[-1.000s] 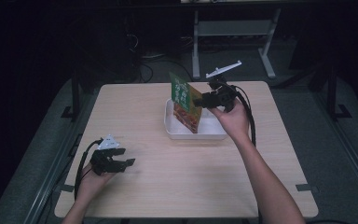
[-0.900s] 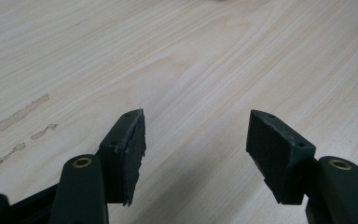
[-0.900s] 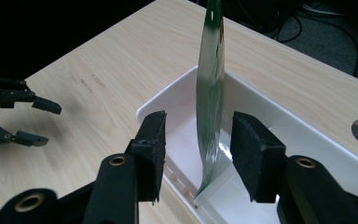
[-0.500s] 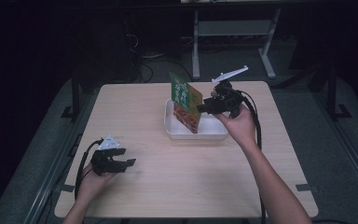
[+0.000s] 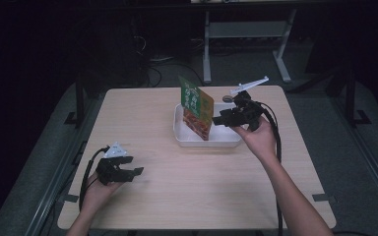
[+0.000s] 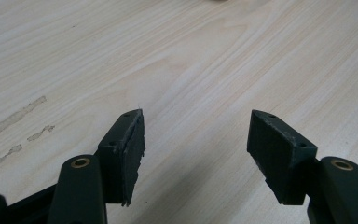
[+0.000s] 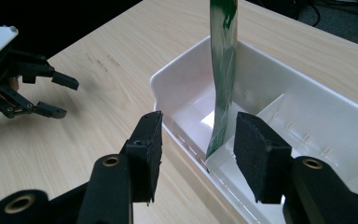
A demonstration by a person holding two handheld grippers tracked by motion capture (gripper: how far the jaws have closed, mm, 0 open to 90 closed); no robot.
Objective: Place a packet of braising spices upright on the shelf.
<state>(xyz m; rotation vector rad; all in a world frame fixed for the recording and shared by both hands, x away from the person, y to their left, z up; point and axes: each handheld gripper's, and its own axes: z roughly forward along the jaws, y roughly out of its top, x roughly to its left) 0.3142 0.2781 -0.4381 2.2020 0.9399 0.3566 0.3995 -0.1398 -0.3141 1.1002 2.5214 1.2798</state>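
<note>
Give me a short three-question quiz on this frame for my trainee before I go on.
1. True or false: the right gripper is clamped on the green packet.
2. The packet stands in the: A) white tray B) bare table C) left gripper.
3. What lies between the left gripper's open jaws?

Key: 1 false, its jaws are open; 2 A; 3 only bare table wood.

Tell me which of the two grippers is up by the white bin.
The right gripper: it sits open at the white bin, beside the upright green packet. The left gripper rests open over bare table near the front edge.
</note>
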